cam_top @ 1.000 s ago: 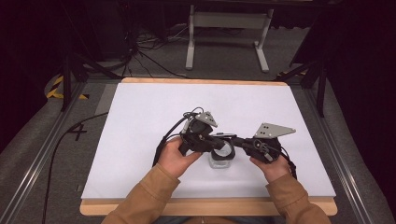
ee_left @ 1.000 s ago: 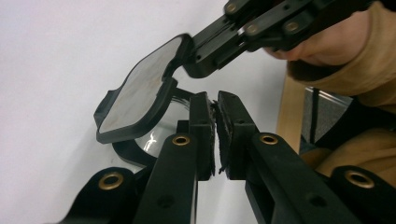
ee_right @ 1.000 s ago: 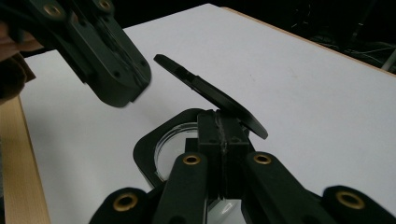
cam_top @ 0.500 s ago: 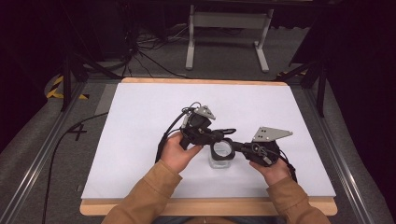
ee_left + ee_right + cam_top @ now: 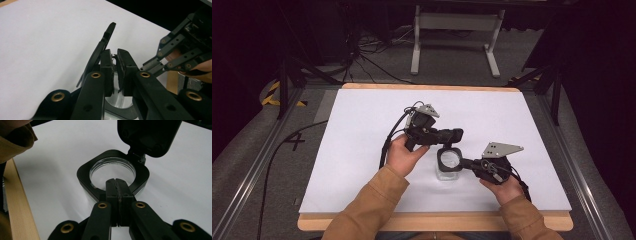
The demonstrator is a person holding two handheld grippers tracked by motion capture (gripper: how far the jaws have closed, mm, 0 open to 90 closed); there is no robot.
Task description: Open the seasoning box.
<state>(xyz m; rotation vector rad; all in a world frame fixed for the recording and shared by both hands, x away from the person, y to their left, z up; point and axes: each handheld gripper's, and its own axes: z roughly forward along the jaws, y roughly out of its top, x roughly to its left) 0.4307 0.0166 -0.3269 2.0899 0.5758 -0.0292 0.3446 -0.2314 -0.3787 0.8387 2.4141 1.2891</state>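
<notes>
A clear jar (image 5: 448, 172) with a black rounded-square collar (image 5: 86, 173) stands on the white sheet, near the front centre. Its hinged black lid (image 5: 147, 135) is swung up and open. My right gripper (image 5: 115, 181) is shut on the collar's near rim and comes in from the jar's right (image 5: 463, 162). My left gripper (image 5: 458, 134) hovers just above and behind the jar. In the left gripper view its jaws (image 5: 114, 52) stand almost together with nothing held, and the raised lid (image 5: 106, 42) leans against the outside of one finger. The right gripper (image 5: 175, 50) shows beyond.
A white sheet (image 5: 362, 150) covers the table, whose wooden front edge (image 5: 437, 221) runs along the bottom. A tan sleeve (image 5: 367, 205) reaches in from below. Cables (image 5: 387, 145) trail from the left gripper. A metal stand (image 5: 452, 30) sits on the floor beyond the table.
The left gripper has risen and moved away from the person, off the jar's top. The lid has swung up and open. The right gripper has kept its grip on the collar.
</notes>
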